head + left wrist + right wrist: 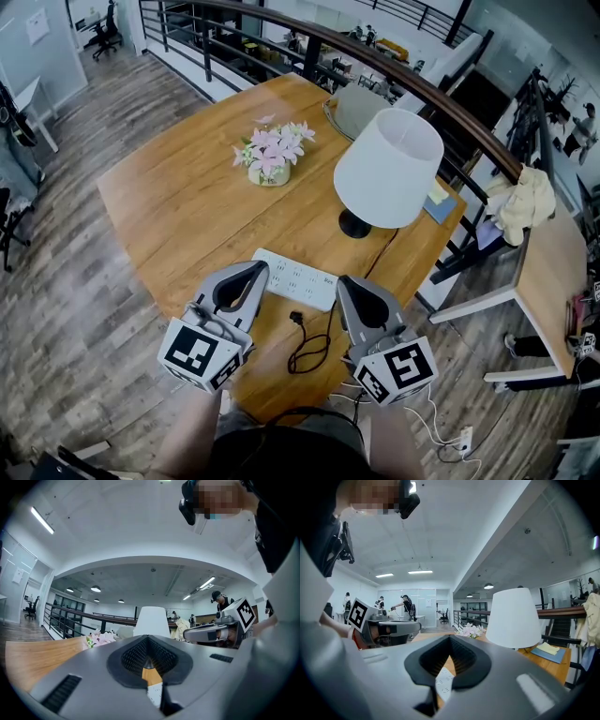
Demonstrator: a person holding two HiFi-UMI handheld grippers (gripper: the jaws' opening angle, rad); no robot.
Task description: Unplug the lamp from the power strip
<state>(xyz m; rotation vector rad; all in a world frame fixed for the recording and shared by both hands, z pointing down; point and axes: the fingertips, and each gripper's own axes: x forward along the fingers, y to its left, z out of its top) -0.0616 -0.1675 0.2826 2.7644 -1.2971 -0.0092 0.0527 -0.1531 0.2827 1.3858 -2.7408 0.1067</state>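
A white-shaded lamp [389, 167] stands on the wooden table [178, 202] at the right. Its black cord [314, 349] curls toward the front edge and ends in a black plug [296, 318] that lies loose on the wood, just in front of the white power strip [295, 278] and apart from it. My left gripper [258, 269] hovers at the strip's left end and my right gripper [345, 283] at its right end; both are shut and hold nothing. Through each gripper's jaw hole a bit of the strip [153, 693] [444, 684] shows below.
A pot of pink flowers [271, 155] sits mid-table. A grey plate [356, 108] lies behind the lamp, and a blue notebook [439, 204] at the right edge. A dark railing [375, 66] runs behind the table. A second table [553, 272] stands at the right.
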